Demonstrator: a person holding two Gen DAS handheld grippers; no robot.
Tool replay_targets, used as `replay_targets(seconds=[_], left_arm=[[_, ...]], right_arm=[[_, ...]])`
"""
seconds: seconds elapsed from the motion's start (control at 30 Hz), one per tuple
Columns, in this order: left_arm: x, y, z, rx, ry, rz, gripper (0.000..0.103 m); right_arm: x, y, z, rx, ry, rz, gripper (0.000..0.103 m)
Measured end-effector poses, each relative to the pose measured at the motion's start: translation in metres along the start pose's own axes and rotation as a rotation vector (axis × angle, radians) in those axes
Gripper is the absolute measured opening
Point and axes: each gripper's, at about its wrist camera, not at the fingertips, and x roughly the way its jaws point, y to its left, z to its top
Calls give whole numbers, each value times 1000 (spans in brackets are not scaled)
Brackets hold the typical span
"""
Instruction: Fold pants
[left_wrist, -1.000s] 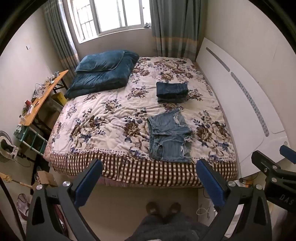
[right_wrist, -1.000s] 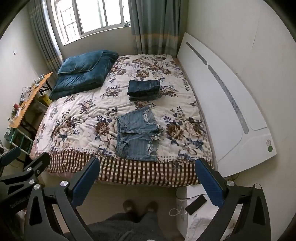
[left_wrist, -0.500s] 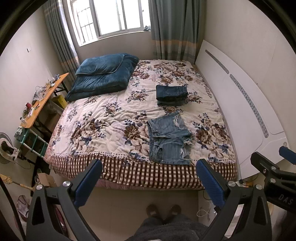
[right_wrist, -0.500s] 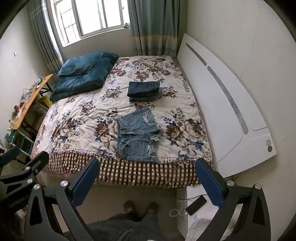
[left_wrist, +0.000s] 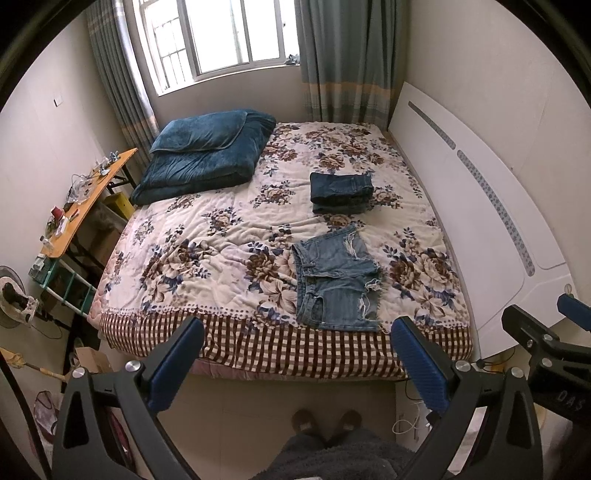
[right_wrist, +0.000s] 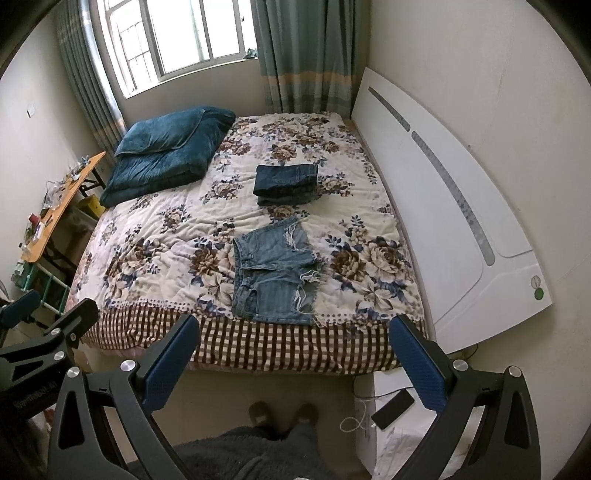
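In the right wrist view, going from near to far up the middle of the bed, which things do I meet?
Checked edge of the bed cover → light denim shorts, lying flat → folded dark jeans → window.

From my left camera I look down on a bed (left_wrist: 221, 236) with a flowered quilt and a checked hem along the near edge. A pair of light denim shorts (left_wrist: 337, 284) lies flat and unfolded near that edge, waistband to the left, frayed legs to the right. Beyond them, apart, sits a folded stack of dark jeans (left_wrist: 341, 192). A folded blue blanket (left_wrist: 207, 151) rests at the far left corner under the window (left_wrist: 218, 37). My left gripper (left_wrist: 295, 363) hangs over the floor short of the bed, its blue pads (left_wrist: 175, 365) spread wide, holding nothing. The right gripper (left_wrist: 546, 347) pokes in at the right edge; I cannot tell how its jaws stand. An orange desk (left_wrist: 90, 199) lines the left wall.
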Motion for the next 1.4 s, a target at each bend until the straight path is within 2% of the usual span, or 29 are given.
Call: replay_targets(seconds=[0.2, 0.23, 0.3, 0.47, 0.6, 0.7, 1.07, 1.4], left_arm=[[-2, 0, 7, -1, -3, 1, 103], [-2, -1, 7, 2, -4, 2, 103], [-2, 0, 4, 1, -5, 1, 103], [-3, 1, 7, 2, -6, 1, 103], [-3, -1, 3, 4, -8, 3, 103], [-4, 0, 5, 2, -10, 2, 103], [-4, -1, 3, 2, -12, 2, 103], [-5, -1, 3, 4, -16, 4, 103]], right_arm=[[6, -2, -1, 0, -5, -1, 103], [-8, -7, 5, 1, -5, 0, 103], [-10, -6, 8, 2, -5, 1, 103], [-5, -7, 0, 3, -8, 4, 103], [-26, -3, 24, 6, -11, 6, 103], [-28, -2, 27, 6, -14, 6, 103], [-24, -6, 20, 6, -18, 9, 103], [-34, -2, 32, 7, -22, 16, 103]])
